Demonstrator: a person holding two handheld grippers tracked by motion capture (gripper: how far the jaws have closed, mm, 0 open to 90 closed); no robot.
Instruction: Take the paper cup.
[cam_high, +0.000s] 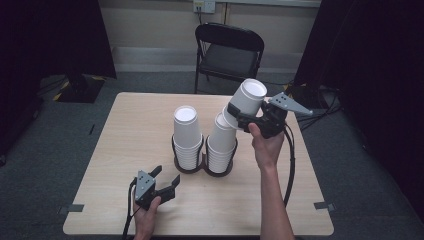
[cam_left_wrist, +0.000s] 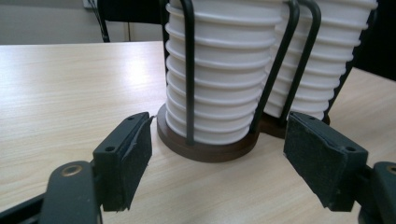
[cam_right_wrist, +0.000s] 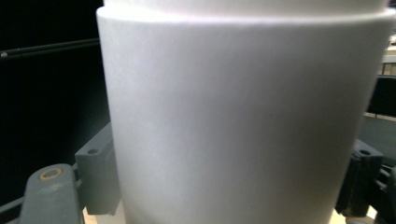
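At the lower left of the high view, the left gripper (cam_high: 167, 181) rests low on the tabletop (cam_high: 120, 145). Its fingers (cam_left_wrist: 126, 154) are spread wide with nothing between them, aimed at the brown base of the cup holder (cam_left_wrist: 205, 149). If that hand pushed forward, the fingers could bump the base and slide the whole holder, and the tall stacks could wobble.

In the middle of the high view stand two stacks of white cups inside black wire loops. The left stack (cam_high: 187, 135) looks straight. The right stack (cam_high: 221, 142) has its top cup sitting a bit crooked, so a small knock might tip it off.

At the upper right of the middle, the right gripper (cam_high: 239, 114) holds a white cup (cam_high: 246, 102) up in the air, tilted, just above the right stack. Its fingers (cam_right_wrist: 95, 175) pinch the cup from both sides. The cup is thin and smooth, so a hard squeeze could dent it, and a soft squeeze could let it slip and fall on the stacks. Its lower end looks very near the crooked top cup, so I think it could drag that cup along
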